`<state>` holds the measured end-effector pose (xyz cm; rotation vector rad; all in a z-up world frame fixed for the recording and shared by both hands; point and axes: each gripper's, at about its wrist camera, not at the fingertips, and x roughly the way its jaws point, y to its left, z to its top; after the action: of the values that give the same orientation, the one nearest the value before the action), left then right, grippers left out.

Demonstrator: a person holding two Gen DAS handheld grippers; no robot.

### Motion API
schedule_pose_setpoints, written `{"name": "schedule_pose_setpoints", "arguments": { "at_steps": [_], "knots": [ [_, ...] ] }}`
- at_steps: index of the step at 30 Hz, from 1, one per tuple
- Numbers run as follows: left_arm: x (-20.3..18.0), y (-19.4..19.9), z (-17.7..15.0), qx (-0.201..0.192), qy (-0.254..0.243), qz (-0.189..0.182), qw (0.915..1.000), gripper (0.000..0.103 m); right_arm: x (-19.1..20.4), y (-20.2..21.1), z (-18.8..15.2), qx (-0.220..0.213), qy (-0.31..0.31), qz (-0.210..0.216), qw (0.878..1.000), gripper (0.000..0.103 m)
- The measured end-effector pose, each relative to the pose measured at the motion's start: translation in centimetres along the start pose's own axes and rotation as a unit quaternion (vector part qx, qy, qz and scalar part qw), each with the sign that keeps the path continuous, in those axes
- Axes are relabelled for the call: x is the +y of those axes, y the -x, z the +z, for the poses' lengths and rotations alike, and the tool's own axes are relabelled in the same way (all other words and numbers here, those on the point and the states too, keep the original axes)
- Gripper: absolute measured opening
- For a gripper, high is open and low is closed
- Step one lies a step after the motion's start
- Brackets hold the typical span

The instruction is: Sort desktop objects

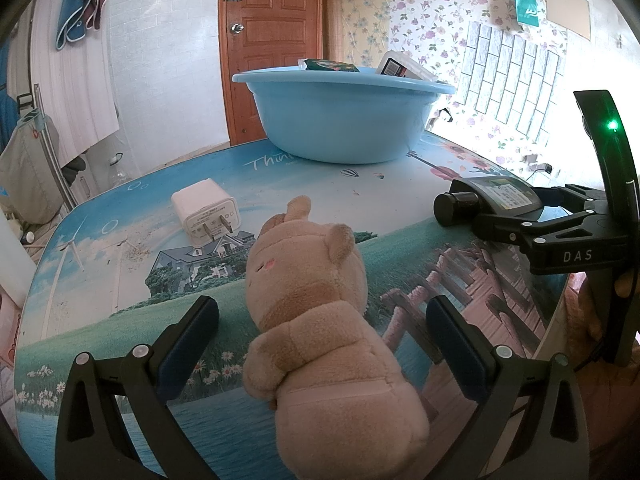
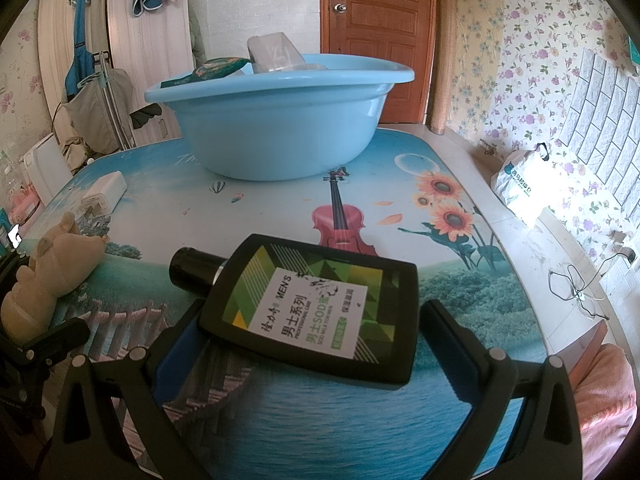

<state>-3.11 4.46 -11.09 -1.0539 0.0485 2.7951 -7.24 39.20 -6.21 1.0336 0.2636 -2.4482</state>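
Left wrist view: left gripper (image 1: pixel 322 344) spread wide, fingers either side of a tan plush toy (image 1: pixel 316 312) lying on the table (image 1: pixel 120 300) at its near edge; pads clear of the plush, nothing gripped. White charger plug (image 1: pixel 206 217) toward the left edge. Blue basin (image 1: pixel 340 114) at the far edge, packets showing above its rim. Right gripper (image 1: pixel 508 220) enters at the right edge.

Right wrist view: right gripper (image 2: pixel 308 344) open wide around a flat black lotion bottle (image 2: pixel 312 314) lying label up near the front edge, cap pointing far-left; whether the pads touch it cannot be told. Basin (image 2: pixel 276 120) far centre; plush (image 2: pixel 52 268) at the left edge.
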Motion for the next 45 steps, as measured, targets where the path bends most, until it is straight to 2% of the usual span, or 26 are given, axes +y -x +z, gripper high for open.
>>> {"name": "schedule_pose_setpoints", "arguments": {
  "at_steps": [8,10,15,22,24,27,28,29,30,31,32,33,34,42,45],
  "knots": [
    [-0.2,0.0,0.1,-0.002,0.001,0.001,1.0000,0.103,0.1,0.0,0.0,-0.001,0.000,0.000,1.000,0.103],
    [-0.3,0.0,0.5,0.014,0.001,0.002,0.9999,0.103,0.2,0.1,0.0,-0.003,0.003,0.003,1.000,0.096],
    [-0.6,0.4,0.5,0.032,-0.017,-0.025,0.9990,0.103,0.6,0.2,0.4,-0.006,0.006,0.004,1.000,0.095],
    [-0.6,-0.1,1.3,0.073,-0.026,-0.029,0.9966,0.103,0.7,0.2,0.4,-0.005,0.006,0.005,1.000,0.098],
    [-0.3,-0.1,1.2,0.073,-0.018,-0.021,0.9970,0.103,0.9,0.1,0.6,-0.002,0.009,0.006,1.000,0.103],
    [0.1,0.2,1.0,0.069,-0.009,-0.013,0.9975,0.102,1.2,-0.1,0.7,0.002,0.013,0.010,1.000,0.103],
    [0.2,0.2,1.0,0.068,-0.010,-0.011,0.9976,0.100,1.2,-0.1,0.7,0.003,0.014,0.010,1.000,0.103],
    [0.3,0.3,1.0,0.066,-0.009,-0.009,0.9977,0.092,1.2,-0.1,0.7,0.004,0.013,0.011,1.000,0.103],
    [0.4,0.4,1.1,0.064,-0.008,-0.009,0.9979,0.078,1.2,-0.1,0.7,0.003,0.014,0.010,1.000,0.103],
    [0.5,0.6,1.2,0.059,-0.006,-0.005,0.9982,0.070,1.3,-0.1,0.7,0.003,0.014,0.011,1.000,0.103],
    [0.7,0.7,1.2,0.057,-0.003,-0.008,0.9984,0.057,1.2,-0.1,0.7,0.003,0.014,0.011,1.000,0.103],
    [0.7,0.8,1.2,0.056,-0.002,-0.007,0.9984,0.053,1.2,-0.1,0.7,0.003,0.014,0.010,1.000,0.101],
    [0.7,0.8,1.2,0.056,-0.002,-0.006,0.9984,0.053,1.2,0.0,0.7,0.001,0.012,0.006,1.000,0.095],
    [1.0,1.7,2.2,0.044,0.000,-0.008,0.9990,0.052,0.1,0.4,0.7,0.004,-0.004,0.028,1.000,0.094],
    [1.4,2.6,3.4,0.029,0.009,-0.008,0.9995,0.052,0.1,1.3,1.1,-0.010,-0.001,0.029,1.000,0.094]
  ]
}}
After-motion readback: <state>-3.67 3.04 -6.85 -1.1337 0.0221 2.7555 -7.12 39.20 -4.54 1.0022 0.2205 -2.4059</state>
